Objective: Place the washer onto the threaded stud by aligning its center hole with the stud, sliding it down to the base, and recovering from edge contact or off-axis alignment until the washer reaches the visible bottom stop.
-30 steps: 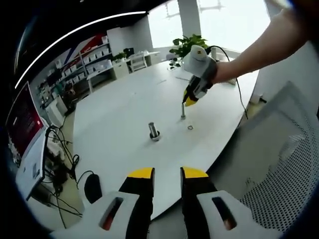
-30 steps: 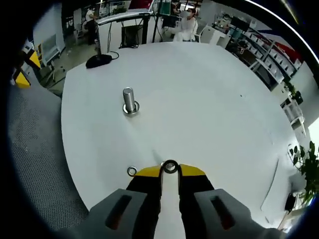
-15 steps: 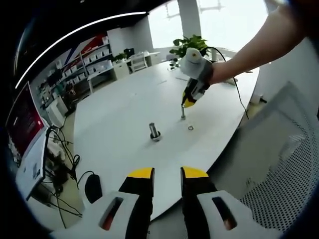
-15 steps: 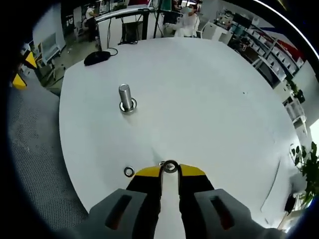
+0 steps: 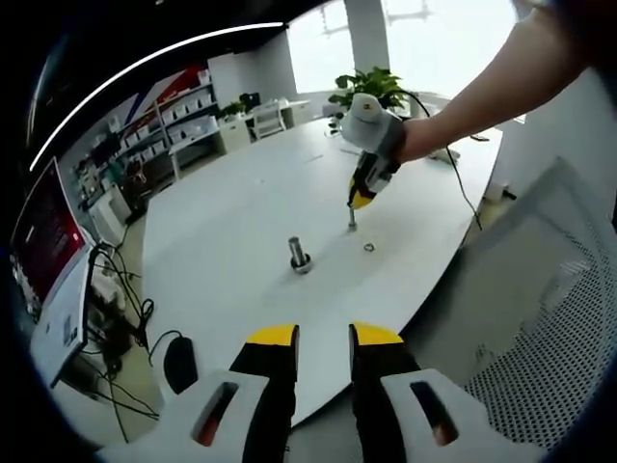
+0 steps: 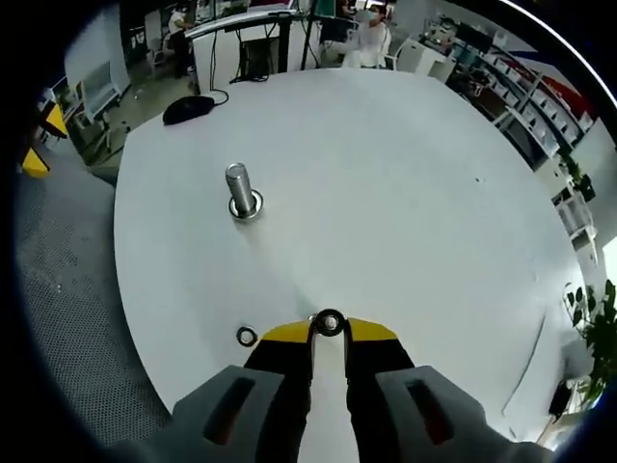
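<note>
In the right gripper view, the right gripper has its two yellow-tipped jaws closed on a washer, which sits pinched between the tips with its hole facing the camera. The gripper is held above the white round table. The threaded stud stands upright on its base on the table, well apart from the held washer, further ahead and to the left in this view. A second washer lies flat on the table near the left side of the jaws. A black computer mouse rests near the far edge of the table. In the left gripper view, the left gripper is low at the table edge, its jaws a little apart with nothing between them. The same view shows the right gripper in a person's hand, pointing down above the table, with the stud nearer to the camera and the loose washer on the table just beside it
</note>
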Available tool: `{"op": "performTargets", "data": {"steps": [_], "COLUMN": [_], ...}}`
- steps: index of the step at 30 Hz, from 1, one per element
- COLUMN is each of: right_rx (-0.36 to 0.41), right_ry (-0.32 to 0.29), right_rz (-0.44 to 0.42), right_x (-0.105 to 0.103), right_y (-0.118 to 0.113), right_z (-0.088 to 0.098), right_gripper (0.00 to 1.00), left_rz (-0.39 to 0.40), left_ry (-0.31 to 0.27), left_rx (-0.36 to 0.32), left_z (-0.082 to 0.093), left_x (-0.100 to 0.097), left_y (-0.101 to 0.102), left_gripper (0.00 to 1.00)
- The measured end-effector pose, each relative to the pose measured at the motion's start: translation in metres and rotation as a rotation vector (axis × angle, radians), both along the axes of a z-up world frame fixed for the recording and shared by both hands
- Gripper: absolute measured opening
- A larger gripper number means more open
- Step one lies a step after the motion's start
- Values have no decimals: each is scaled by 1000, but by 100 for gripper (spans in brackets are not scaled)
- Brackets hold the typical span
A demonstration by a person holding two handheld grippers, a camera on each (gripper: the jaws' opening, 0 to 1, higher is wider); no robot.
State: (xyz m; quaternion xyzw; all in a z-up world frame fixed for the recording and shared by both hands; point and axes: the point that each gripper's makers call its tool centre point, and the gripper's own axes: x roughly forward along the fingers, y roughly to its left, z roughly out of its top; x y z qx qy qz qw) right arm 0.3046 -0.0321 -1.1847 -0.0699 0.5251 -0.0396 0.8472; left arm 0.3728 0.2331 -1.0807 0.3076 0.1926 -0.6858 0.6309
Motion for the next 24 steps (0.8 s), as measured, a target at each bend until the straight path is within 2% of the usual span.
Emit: {"op": "performTargets", "data": {"steps": [4, 16, 24], "right_rx": [7, 10, 31], "right_ry": [0, 58, 77], "right_rz": [12, 68, 64], "right_x": [1, -3, -1], "right_y": [1, 1, -4], "right_z": [-1, -3, -8], "right_gripper": [14, 14, 14], "left_rz": [1, -2, -6], "left_ry": [1, 2, 2], "left_rx": [3, 17, 25], "left_z": [0, -2, -4], "left_x": [-1, -2, -2], "left_y": [0, -1, -1], "left_gripper": [19, 19, 19]}}
